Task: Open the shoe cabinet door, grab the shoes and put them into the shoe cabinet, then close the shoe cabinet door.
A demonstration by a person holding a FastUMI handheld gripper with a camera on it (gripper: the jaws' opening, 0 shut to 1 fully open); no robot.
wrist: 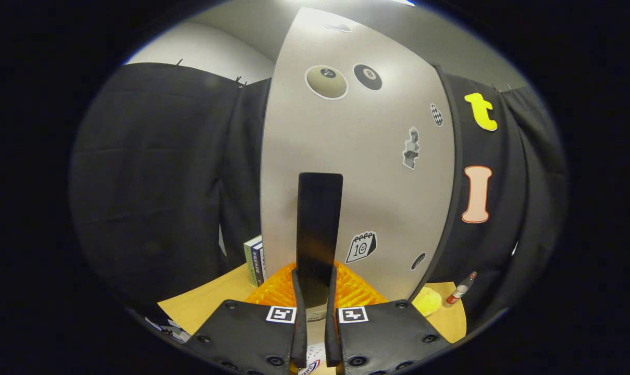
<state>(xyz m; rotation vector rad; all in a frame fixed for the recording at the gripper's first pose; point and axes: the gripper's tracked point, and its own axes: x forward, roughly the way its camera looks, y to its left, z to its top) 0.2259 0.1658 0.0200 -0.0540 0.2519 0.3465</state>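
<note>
Grey cabinet door [356,156] ahead, its black handle [319,234] in the claw [315,291].
Claw fingers narrow, one pressing each side of the upright handle's lower end. Door is stickered and stands just beyond the fingers. Orange ribbed mat [356,291] lies on the wooden tabletop [210,302] at the door's foot; books [255,259] stand left, small bottle [460,289] right.

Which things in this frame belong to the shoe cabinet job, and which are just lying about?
Job:
- shoe cabinet door, grey, with stickers
- black door handle, upright
- hand-held gripper, fingers either side of the handle's lower end; whether they press on it cannot be told

Lying about:
- orange ridged item behind the fingers
- books left of the door
- small bottle and yellow object to the right
- wooden table
</note>
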